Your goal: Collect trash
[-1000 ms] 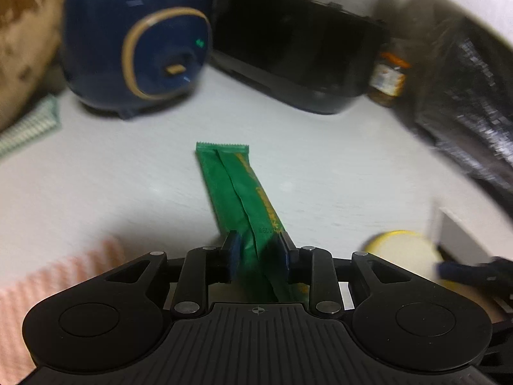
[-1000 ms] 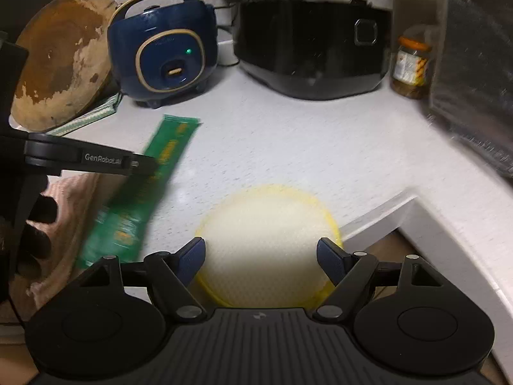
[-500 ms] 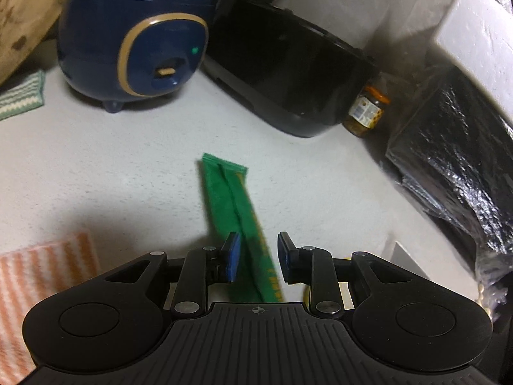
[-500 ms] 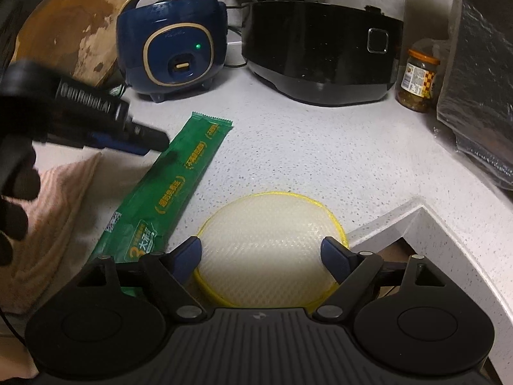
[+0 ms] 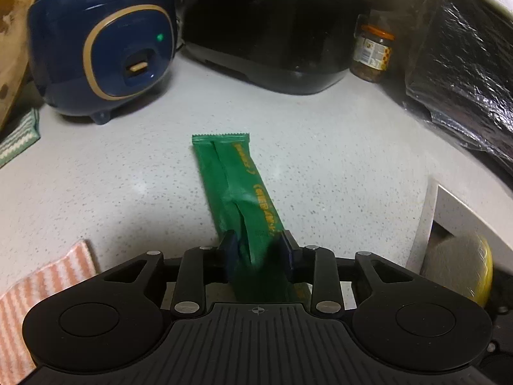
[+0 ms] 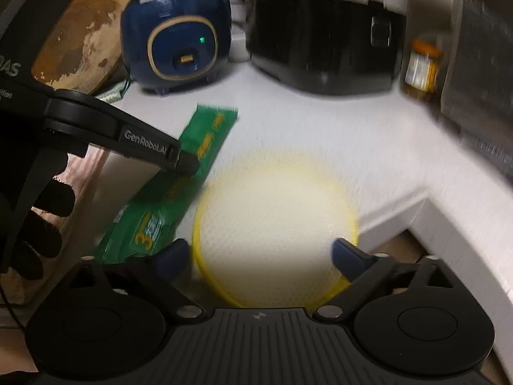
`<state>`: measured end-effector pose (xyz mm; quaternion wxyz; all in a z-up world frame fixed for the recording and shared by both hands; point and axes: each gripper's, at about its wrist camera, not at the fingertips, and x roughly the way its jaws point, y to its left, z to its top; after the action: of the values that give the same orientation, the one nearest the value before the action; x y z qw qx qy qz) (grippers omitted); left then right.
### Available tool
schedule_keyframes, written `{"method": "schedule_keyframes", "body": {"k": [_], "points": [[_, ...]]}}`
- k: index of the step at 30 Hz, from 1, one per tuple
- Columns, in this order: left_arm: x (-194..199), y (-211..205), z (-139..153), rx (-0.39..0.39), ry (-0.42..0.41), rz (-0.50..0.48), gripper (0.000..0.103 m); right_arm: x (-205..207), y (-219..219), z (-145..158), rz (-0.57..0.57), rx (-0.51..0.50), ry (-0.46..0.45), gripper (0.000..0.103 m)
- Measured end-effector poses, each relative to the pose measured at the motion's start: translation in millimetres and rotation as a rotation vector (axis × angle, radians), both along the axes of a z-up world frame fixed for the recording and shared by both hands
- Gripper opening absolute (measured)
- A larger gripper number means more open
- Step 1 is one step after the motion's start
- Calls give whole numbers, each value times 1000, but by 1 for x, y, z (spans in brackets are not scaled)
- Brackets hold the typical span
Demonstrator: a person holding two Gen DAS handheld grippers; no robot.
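Kitchen counter (image 5: 96, 173), both wrist views; 2 pieces of trash are in play — a long green wrapper (image 5: 237, 186) and a round yellow-rimmed lid (image 6: 275, 221); behind them stand a blue rice cooker (image 5: 105, 54), a black appliance (image 5: 275, 32) and a small jar (image 5: 372, 54), none of them part of the job

Left gripper (image 5: 258, 250): the wrapper runs lengthwise between its 2 blue pads, its near end under the gripper body and its far end lying on the counter towards the cooker; the jaws stand at a middling width and have just been opening, with the wrapper creased between them; whether the pads press the film cannot be told from either view; the right wrist view shows a left finger (image 6: 187, 163) lying over the wrapper's middle, and part of a dark-gloved hand (image 6: 38, 224) at the left edge

Right gripper (image 6: 256, 252): jaws very wide, having just been opening, 1 pad on each side of the lid's near rim; they appear to bracket it without pressing, though motion blur hides the exact contact; the lid lies flat beside the wrapper, close to the counter's stepped edge (image 6: 397, 218)

Step in hand, as a judgement: both pieces are being lined up for pick-up — neither is clearly lifted

Next move, likewise judged: the left jaws need to close firmly on the thin, slippery film; the right jaws need to close across the lid's full width, squarely on the rim, since a flat disc can skid or tip out of an off-centre pinch
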<state>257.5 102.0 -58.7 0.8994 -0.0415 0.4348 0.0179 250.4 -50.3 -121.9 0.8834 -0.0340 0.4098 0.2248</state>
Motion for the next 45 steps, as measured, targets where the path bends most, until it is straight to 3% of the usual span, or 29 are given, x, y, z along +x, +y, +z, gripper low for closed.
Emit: {"method": "schedule_keyframes", "body": {"k": [2,4,7,8,9,13,19,29,33,37,42,45], "points": [[-2,1,-3,-1,-12,-9,35,11,-19,-12,-38,159,132,100],[-6,2,-4,-10,-26,-12,35,17,-37,-18,-78,273,201,93],[-11,6,-6,-43,-37,-10,35,16,-48,-10,-128,266,126,84],[-13,9,-6,-70,-39,-5,35,15,-51,-6,-136,264,92,70],[-14,12,-7,-94,-42,-1,36,16,-52,-2,-124,272,81,47],[-20,18,-6,-143,-43,-6,33,12,-65,11,-117,261,66,20],[-29,11,-6,-148,-60,-15,30,2,-90,14,-188,134,14,21],[-37,13,-9,-190,-95,18,24,-25,-109,-28,-210,24,118,25],[-40,14,-10,-206,-102,29,21,-37,-104,-40,-202,-52,133,34],[-48,20,-5,-267,-106,16,12,-49,-99,-51,-253,-110,147,35],[-68,34,11,-337,-142,-14,10,-79,-89,-62,-353,-105,162,38],[-98,44,36,-360,-217,-3,10,-102,-82,-71,-382,-87,186,38]]}}
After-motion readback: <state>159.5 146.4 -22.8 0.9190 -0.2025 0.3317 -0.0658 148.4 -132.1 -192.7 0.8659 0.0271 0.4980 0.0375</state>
